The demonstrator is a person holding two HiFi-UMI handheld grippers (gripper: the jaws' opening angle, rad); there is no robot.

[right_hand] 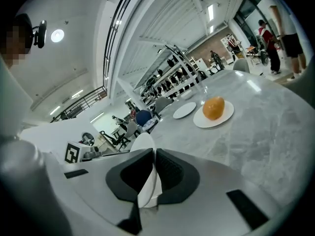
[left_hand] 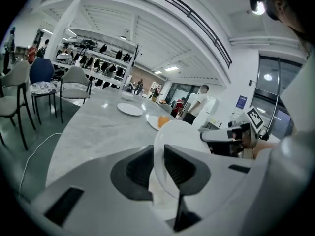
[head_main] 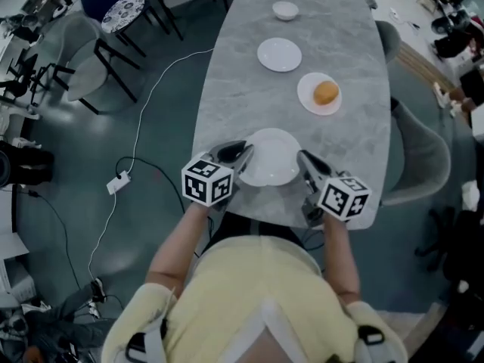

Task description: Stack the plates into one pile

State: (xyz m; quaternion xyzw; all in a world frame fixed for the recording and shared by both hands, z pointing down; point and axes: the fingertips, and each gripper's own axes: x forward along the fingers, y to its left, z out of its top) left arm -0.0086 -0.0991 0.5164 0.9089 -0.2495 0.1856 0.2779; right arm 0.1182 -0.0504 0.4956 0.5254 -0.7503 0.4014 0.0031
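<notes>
The left gripper (head_main: 243, 156) was clenched on the left rim of the nearest plate (head_main: 271, 157), the white edge pinched between its two dark pads. The right gripper (head_main: 305, 159) grasped the opposite rim of the same plate, its jaws nearly together on the thin edge. The plate sat between the two grippers, over the near end of the grey marbled bench (head_main: 242, 89). Whether it rested on the bench or hung just clear of it could not be told.

Ahead of the right gripper lay a second plate (head_main: 308, 98) carrying an orange (head_main: 326, 92). Further ahead, between the lines of the two grippers, lay a third plate (head_main: 279, 54), empty, and beyond it a small bowl (head_main: 285, 10).
</notes>
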